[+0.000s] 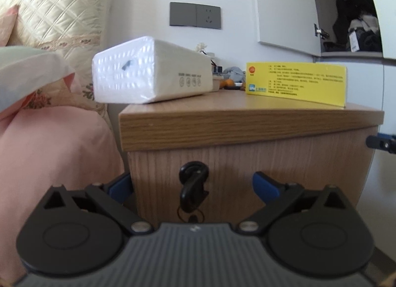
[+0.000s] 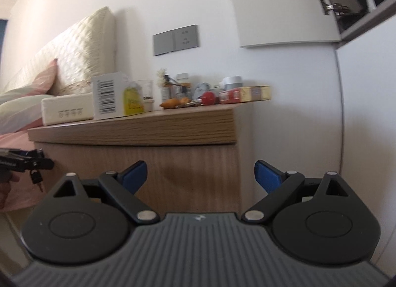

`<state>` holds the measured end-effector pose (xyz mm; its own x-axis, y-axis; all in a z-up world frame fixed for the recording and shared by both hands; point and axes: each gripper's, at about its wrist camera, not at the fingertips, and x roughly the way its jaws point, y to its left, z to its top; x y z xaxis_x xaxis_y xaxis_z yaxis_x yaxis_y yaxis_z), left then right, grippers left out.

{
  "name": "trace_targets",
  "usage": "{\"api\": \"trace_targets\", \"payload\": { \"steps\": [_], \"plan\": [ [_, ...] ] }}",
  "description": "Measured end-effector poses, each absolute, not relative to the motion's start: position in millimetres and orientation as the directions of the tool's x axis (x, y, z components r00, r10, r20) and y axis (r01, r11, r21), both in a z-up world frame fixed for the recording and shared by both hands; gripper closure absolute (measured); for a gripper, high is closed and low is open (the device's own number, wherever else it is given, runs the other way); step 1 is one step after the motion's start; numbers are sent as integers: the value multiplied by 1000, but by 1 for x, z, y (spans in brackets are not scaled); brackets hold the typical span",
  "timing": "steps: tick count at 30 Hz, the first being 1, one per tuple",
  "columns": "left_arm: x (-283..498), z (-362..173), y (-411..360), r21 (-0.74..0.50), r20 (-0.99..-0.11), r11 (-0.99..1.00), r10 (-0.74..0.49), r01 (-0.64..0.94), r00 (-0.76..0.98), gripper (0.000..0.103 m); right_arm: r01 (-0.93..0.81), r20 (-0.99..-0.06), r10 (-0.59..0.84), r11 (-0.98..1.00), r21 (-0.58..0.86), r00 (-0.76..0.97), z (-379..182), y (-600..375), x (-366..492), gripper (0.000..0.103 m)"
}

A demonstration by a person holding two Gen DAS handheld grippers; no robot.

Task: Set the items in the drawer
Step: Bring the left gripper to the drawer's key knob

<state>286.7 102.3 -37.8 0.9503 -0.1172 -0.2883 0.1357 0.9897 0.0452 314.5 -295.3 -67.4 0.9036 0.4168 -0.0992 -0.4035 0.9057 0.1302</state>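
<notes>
Both my grippers hover low before the wooden nightstand, fingers spread and empty.

Left wrist view: my left gripper (image 1: 194, 183) faces the drawer front (image 1: 247, 175), where a black handle (image 1: 193, 183) hangs; a white tissue pack (image 1: 148, 72) sits at the nightstand's (image 1: 222, 119) left front corner, a yellow box (image 1: 295, 83) at the right front edge.
Right wrist view: my right gripper (image 2: 200, 175) is open too, below the cluttered top.

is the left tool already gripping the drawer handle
No, the left tool is open, its blue fingers spread either side of the black handle without touching.
</notes>
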Motion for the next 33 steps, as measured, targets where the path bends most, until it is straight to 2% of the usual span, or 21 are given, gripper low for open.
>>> {"api": "trace_targets", "payload": {
  "steps": [5, 13, 17, 33],
  "plan": [
    [286, -30, 104, 26, -289, 990, -123, 137, 949, 1, -424, -107, 439, 895, 142, 892, -68, -289, 317, 5],
    [285, -39, 99, 102, -320, 984, -108, 147, 941, 1, -412, -103, 428, 899, 146, 898, -65, -285, 320, 6],
    [286, -42, 100, 75, -302, 987, -112, 141, 947, 1, -410, -108, 426, 901, 139, 898, -65, -283, 321, 5],
    [287, -42, 99, 97, -320, 982, -126, 165, 939, 1, -475, -127, 491, 869, 136, 862, -62, -291, 320, 3]
  ]
}}
